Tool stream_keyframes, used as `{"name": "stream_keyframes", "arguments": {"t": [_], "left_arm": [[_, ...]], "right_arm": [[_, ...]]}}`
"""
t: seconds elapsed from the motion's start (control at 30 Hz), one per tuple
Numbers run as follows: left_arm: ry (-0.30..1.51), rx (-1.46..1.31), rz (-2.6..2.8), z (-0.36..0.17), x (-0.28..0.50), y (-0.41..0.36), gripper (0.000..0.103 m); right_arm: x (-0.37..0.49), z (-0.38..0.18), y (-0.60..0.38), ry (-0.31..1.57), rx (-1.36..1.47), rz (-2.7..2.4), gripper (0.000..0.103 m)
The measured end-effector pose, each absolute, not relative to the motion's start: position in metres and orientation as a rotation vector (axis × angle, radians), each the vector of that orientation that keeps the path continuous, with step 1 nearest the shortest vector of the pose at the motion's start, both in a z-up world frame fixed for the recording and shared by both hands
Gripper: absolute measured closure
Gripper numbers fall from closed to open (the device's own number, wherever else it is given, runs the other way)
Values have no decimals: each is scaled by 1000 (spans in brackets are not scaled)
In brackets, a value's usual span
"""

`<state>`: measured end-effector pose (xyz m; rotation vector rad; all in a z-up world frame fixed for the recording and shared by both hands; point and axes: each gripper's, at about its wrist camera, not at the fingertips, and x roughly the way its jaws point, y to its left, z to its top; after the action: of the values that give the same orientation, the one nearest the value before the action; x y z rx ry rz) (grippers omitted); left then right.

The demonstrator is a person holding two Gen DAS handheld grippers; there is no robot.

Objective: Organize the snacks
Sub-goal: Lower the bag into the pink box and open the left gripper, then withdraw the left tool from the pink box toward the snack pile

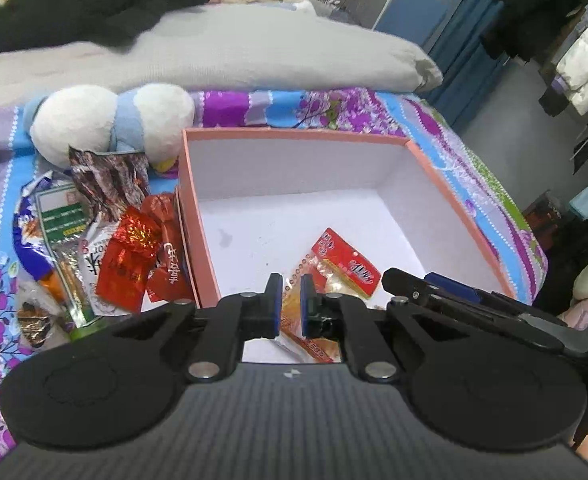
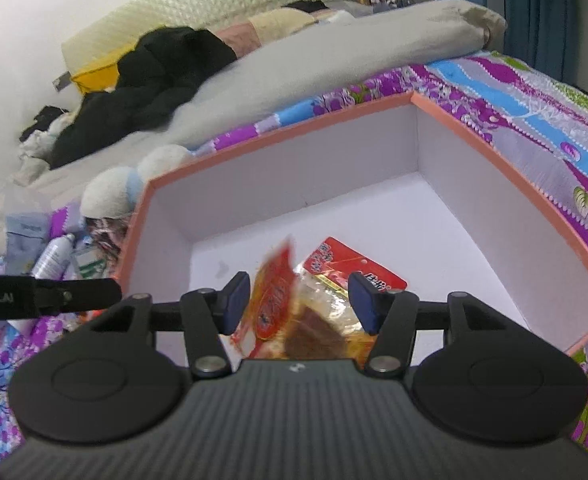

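While both wrist views are up, where do the snacks sit? (Recorder)

Two places. One clear film packet with a red printed header (image 1: 346,260) lies flat on the white floor of the open salmon-pink cardboard box (image 1: 446,184), toward the near side. The rest are heaped outside, against the box's left wall: two red foil packets (image 1: 129,252), a crinkled brown-and-silver packet (image 1: 109,180) and a green-and-white pouch (image 1: 59,216). (Observer)

What is the box standing on? (Recorder)

It stands on a purple-and-blue floral bedspread (image 1: 334,108). A white and pale-blue plush toy (image 1: 109,120) sits just behind the heap, and a grey blanket (image 1: 253,52) lies beyond it. (Observer)

Left gripper (image 1: 290,300)? (Recorder)

It is over the near edge of the box and pitched downward. The jaws are all but together, with a thin slit left. Orange wrapper film (image 1: 318,344) shows through and below the slit. I cannot tell whether the pads pinch it. (Observer)

Right gripper (image 2: 300,302)? (Recorder)

It is also above the box interior. The jaws stand well apart. A blurred orange-red packet with a dark brown piece inside (image 2: 277,292) is in the gap, tilted, and neither blue pad presses on it. The red-header packet lies just behind it on the box floor. (Observer)
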<state>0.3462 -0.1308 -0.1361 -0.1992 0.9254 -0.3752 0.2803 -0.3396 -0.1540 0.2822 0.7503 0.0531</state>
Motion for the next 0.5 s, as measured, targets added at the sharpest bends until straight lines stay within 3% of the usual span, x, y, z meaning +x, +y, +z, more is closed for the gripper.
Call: {"name": "stream_keyframes", "arguments": {"t": [0.2,0.23,0.3,0.37,0.5], "left_arm": [[858,-203,-380,-101,306,-120,94],[847,-203,-381,-95,299,-118,94],[825,-201,-377,-85,283,-112,90],[800,-200,-375,-76,267,-106,78],[765,-196,-361,-63,238,-92,75]], "right_arm": [[250,-123,-331,698,263,46,43],[245,-118,-329,690,260,43,40],[232,-109,-325,669,257,38,16],[221,-102,-322,656,260,48,9],[197,-92,-316,636,271,49,9]]}}
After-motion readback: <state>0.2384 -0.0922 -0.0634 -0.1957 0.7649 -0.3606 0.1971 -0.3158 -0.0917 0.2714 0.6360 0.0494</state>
